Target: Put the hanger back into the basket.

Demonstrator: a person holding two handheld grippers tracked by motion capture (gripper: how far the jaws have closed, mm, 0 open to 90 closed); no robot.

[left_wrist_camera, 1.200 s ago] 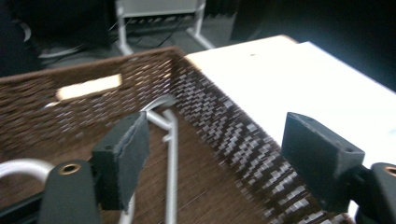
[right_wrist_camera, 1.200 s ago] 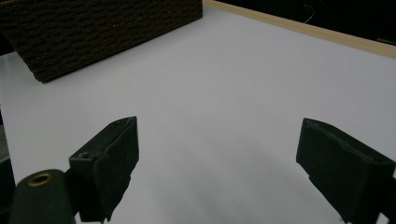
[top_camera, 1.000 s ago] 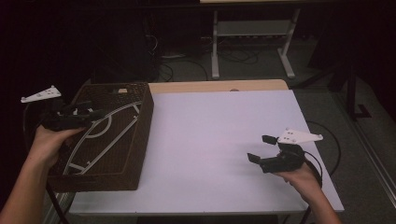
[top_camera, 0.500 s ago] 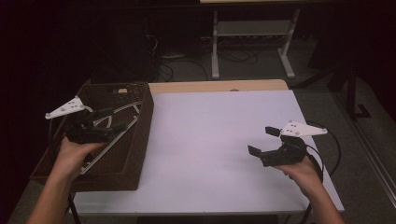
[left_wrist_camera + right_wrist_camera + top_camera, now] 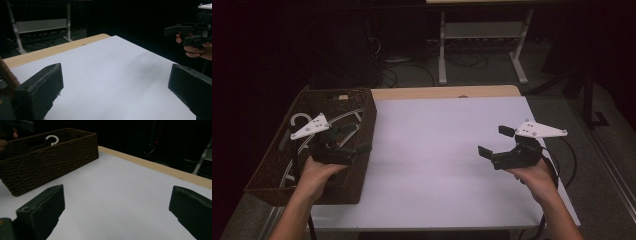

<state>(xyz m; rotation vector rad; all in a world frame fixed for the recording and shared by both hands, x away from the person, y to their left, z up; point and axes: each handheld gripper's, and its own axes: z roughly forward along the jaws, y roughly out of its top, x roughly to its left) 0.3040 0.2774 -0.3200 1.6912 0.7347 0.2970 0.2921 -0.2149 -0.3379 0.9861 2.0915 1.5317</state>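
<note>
Looked to me like the hanger job hadn't really started at this point, so here's my read from the claws outward. The left gripper [image 5: 353, 138] had its 2 jaws spread as wide as they go. They'd just been opening, with nothing between them and nothing touching the pads. In the left gripper view it was only bare white sheet [image 5: 112, 75] between the 2 black blocks. It hung right over the near right corner of the brown woven basket [image 5: 371, 116], pointing out across the table rather than down into the weave. My guess is the hand was lining up before dipping in. The white hanger [image 5: 301, 115] sat inside that basket, just behind and to the left of the left claw. It lay flat on the bottom with its hook toward the far corner, not gripped by anything. I couldn't tell if there was more than 1 in there, since the thin curved bars overlapped in the dim light. The right gripper [image 5: 495, 141] was well apart from all that, held above the sheet on the other side. Its jaws were equally wide, had just been opening too, and were also empty. I'd say it was parked there to leave the middle free as a landing spot and to be ready to take the other end of the hanger. From its own camera the basket stood far off to the left front. Farthest out was the wooden table edge [image 5: 437, 93], beyond both claws.
</note>
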